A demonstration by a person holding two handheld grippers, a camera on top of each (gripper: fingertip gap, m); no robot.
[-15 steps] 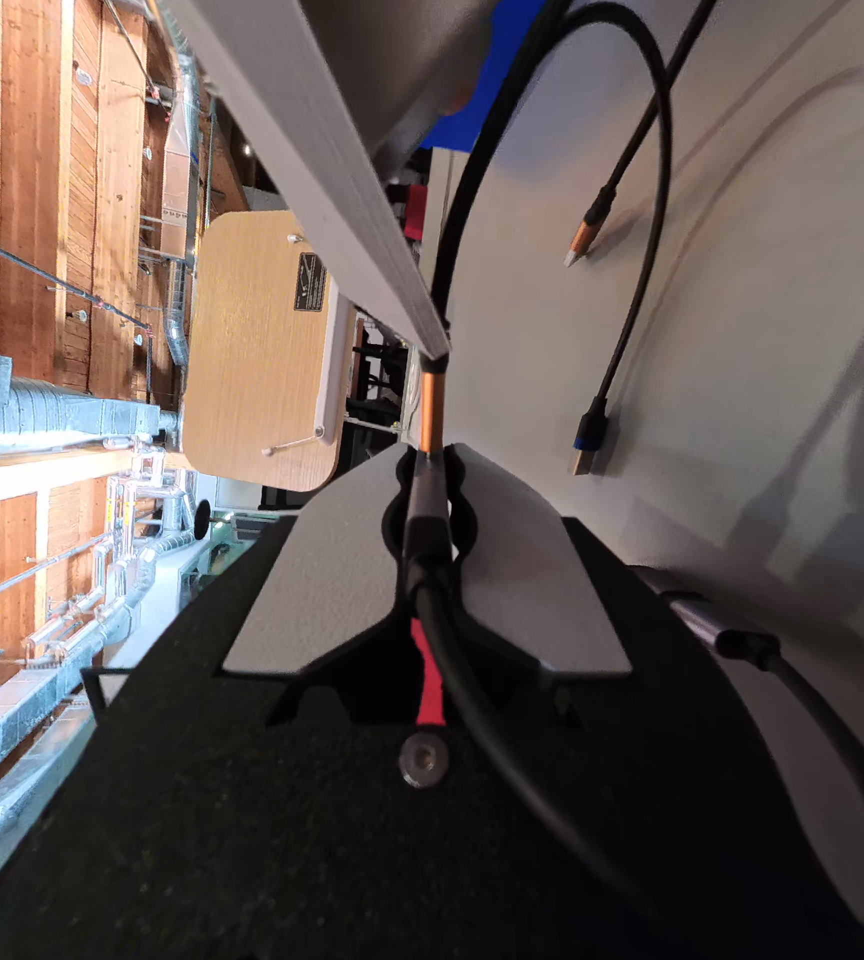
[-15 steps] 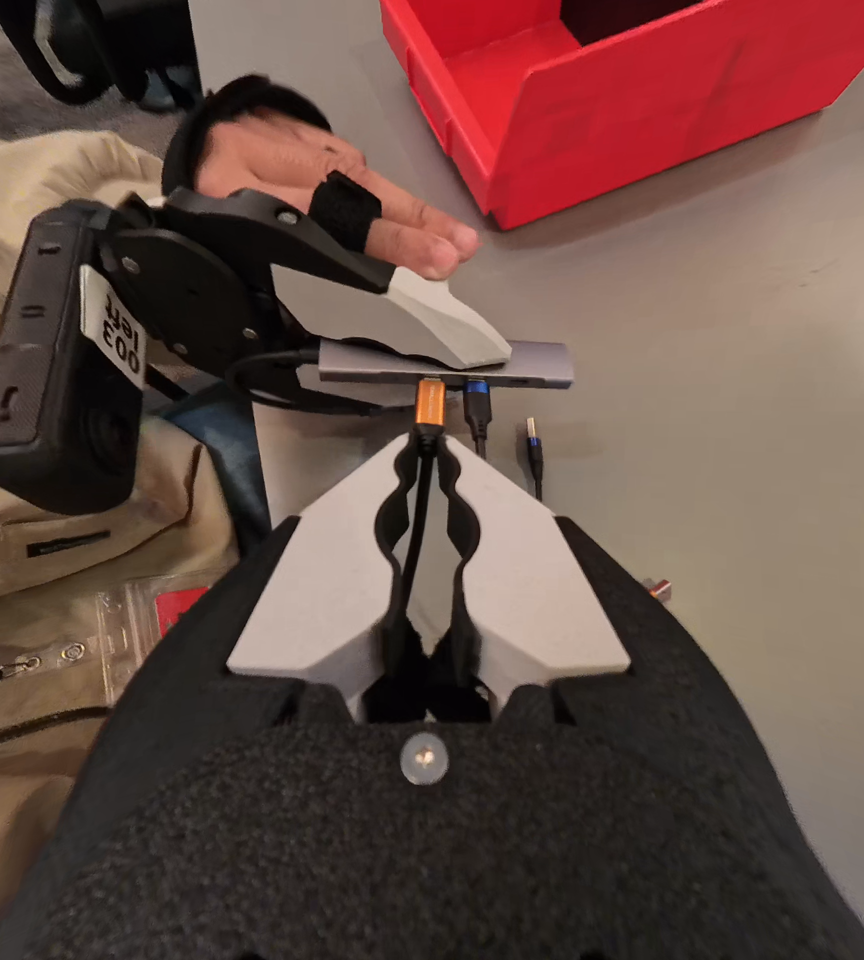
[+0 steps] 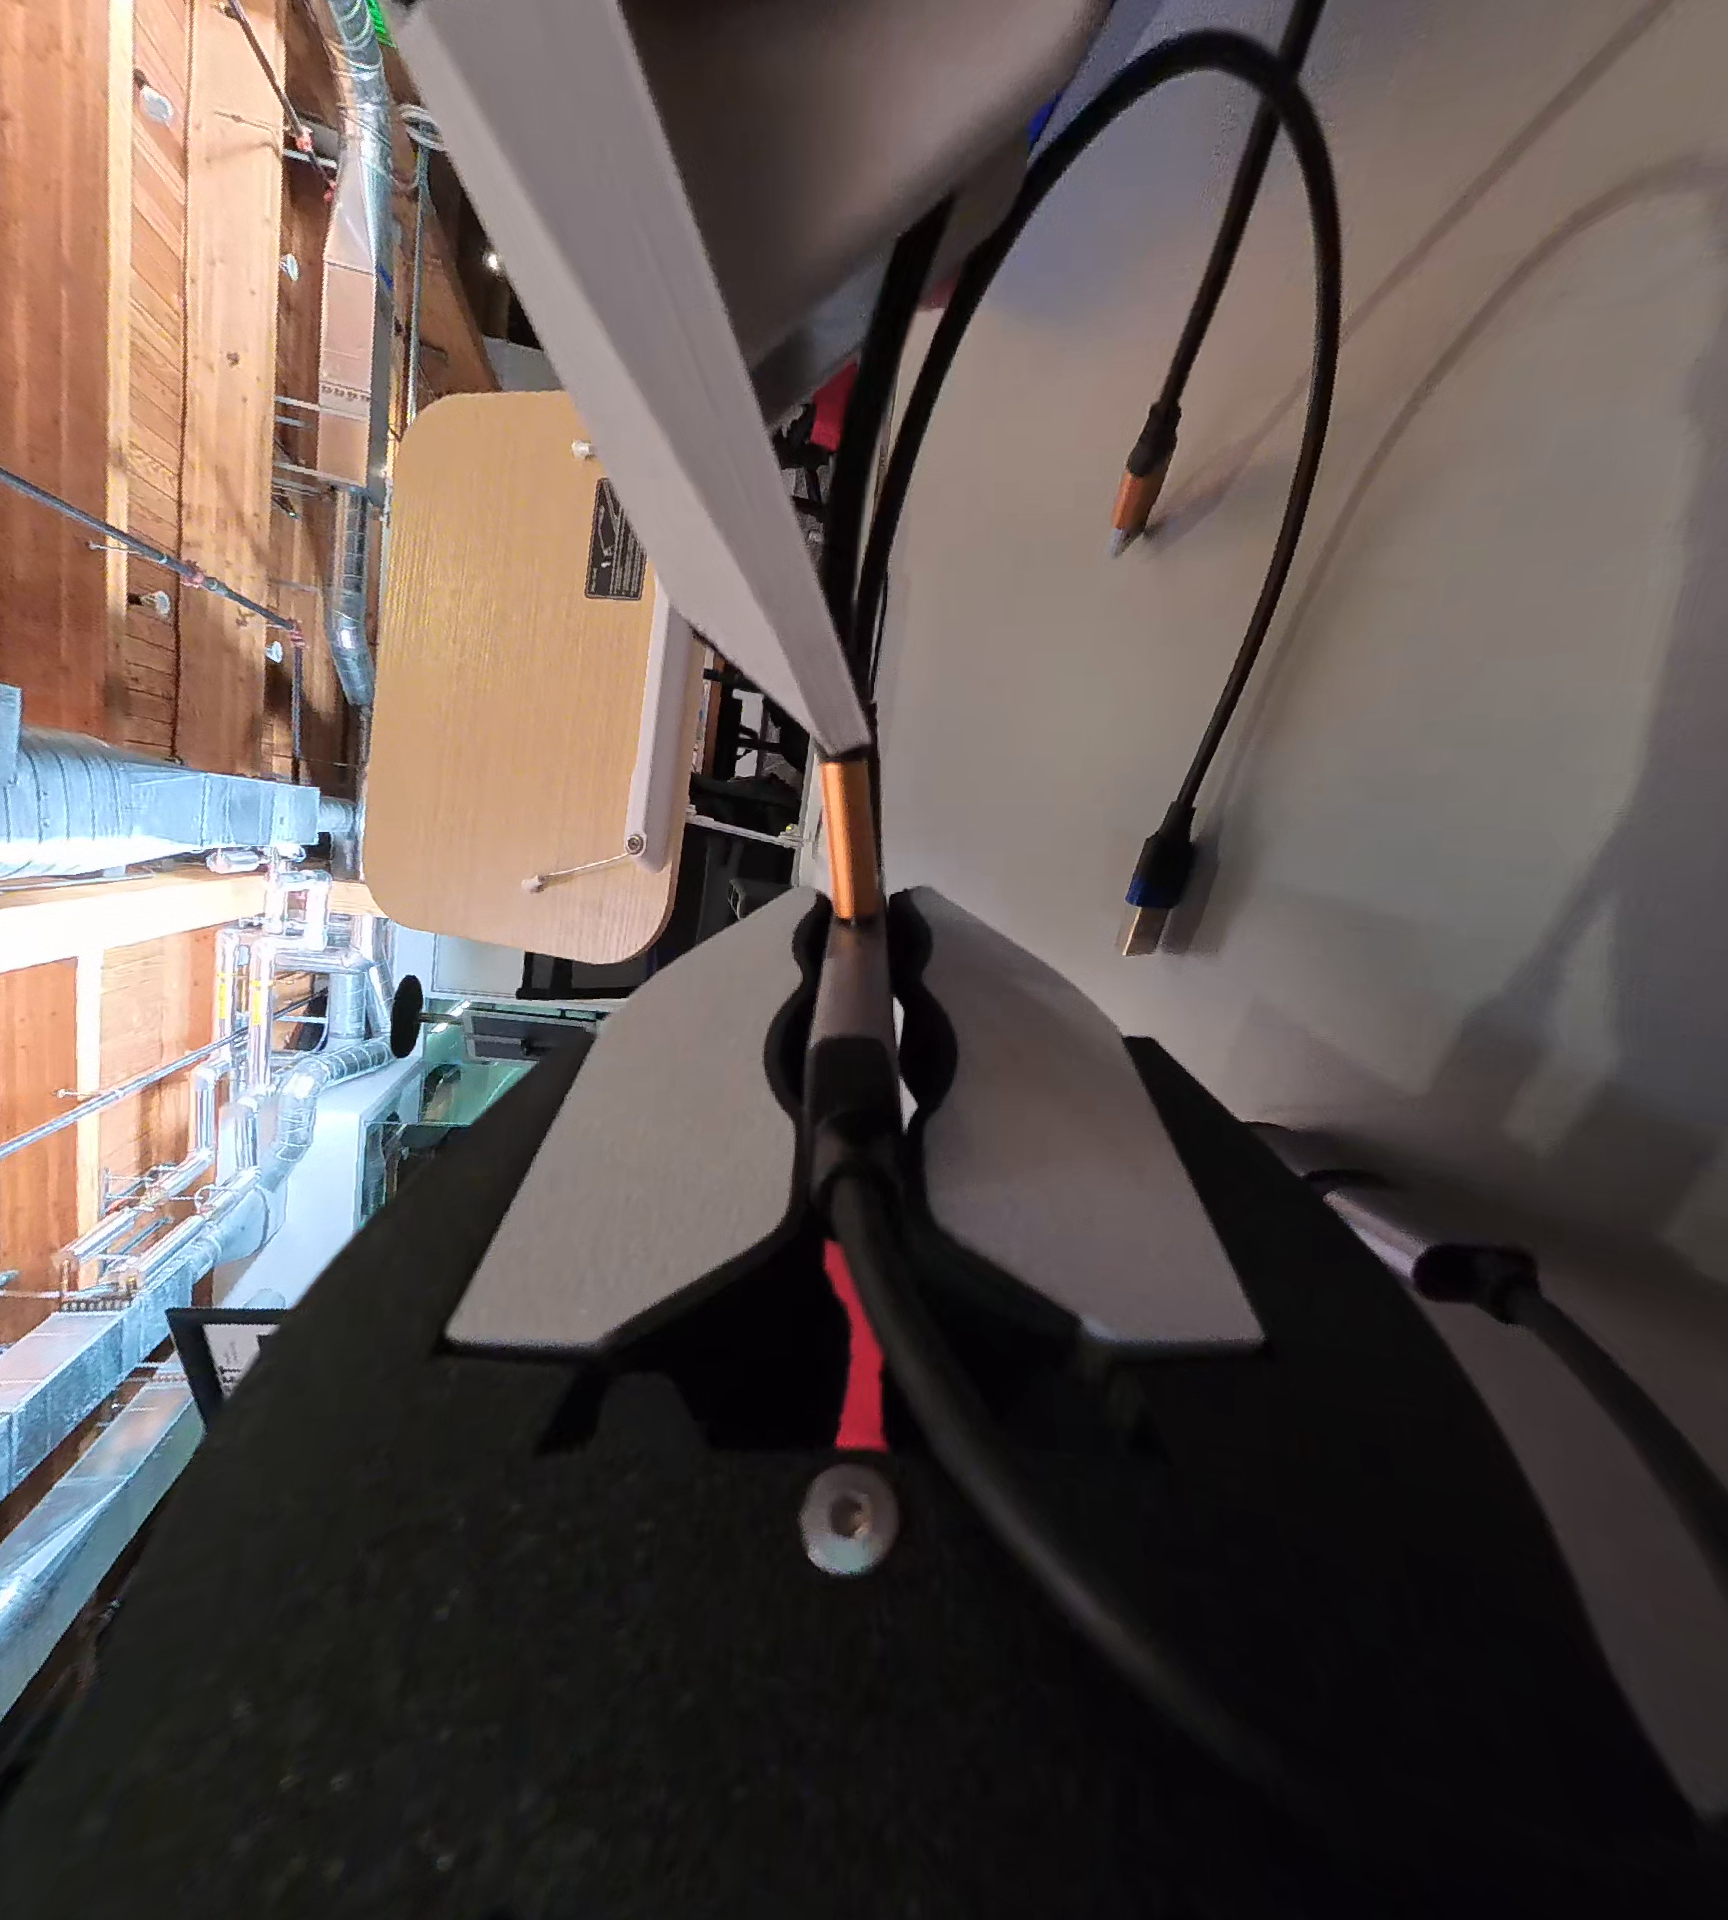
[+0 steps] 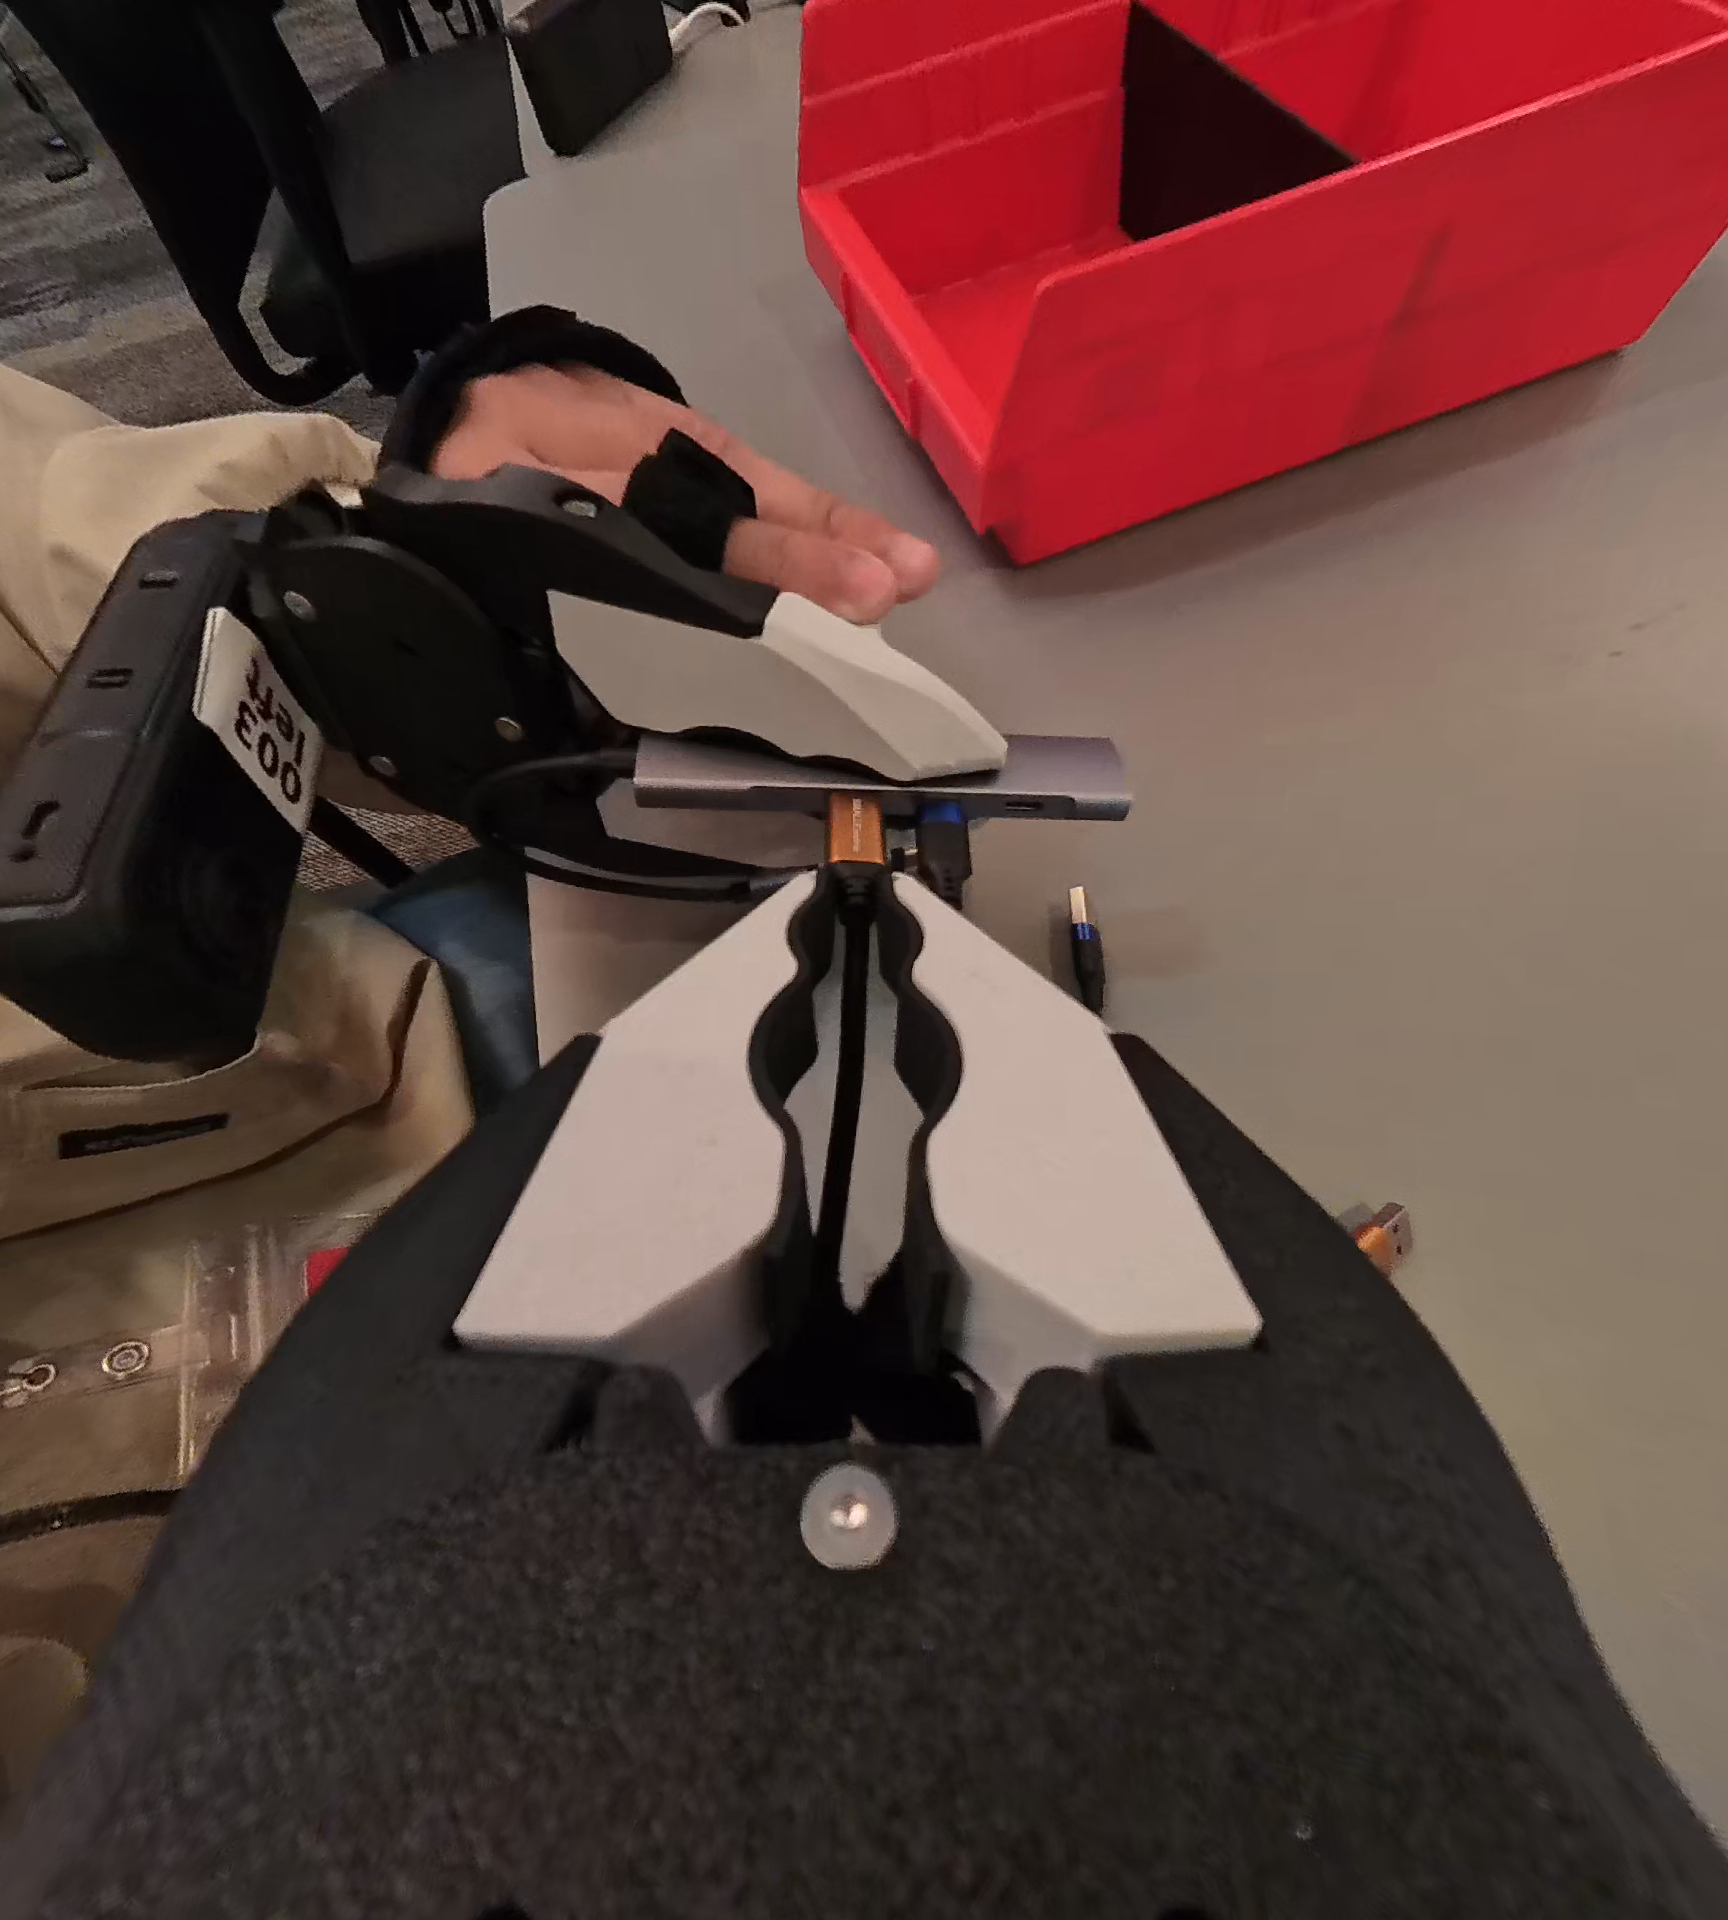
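Hub (image 4: 1068, 764) gripped edge-on by left gripper (image 4: 943, 753) as before, right gripper (image 4: 855, 883) fingers still closed on orange plug's (image 4: 855, 831) cable, seated at hub port, red bin (image 4: 1255, 343) nearer on tabletop (image 4: 1462, 935).

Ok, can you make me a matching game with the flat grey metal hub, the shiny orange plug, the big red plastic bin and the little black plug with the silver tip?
Things
1. flat grey metal hub
2. shiny orange plug
3. big red plastic bin
4. little black plug with the silver tip

Places
A. lying free on the grey table
B. pushed into the hub's side
C. clamped in the left gripper
D. standing beyond the hub

Pairs: 1-C, 2-B, 3-D, 4-A.
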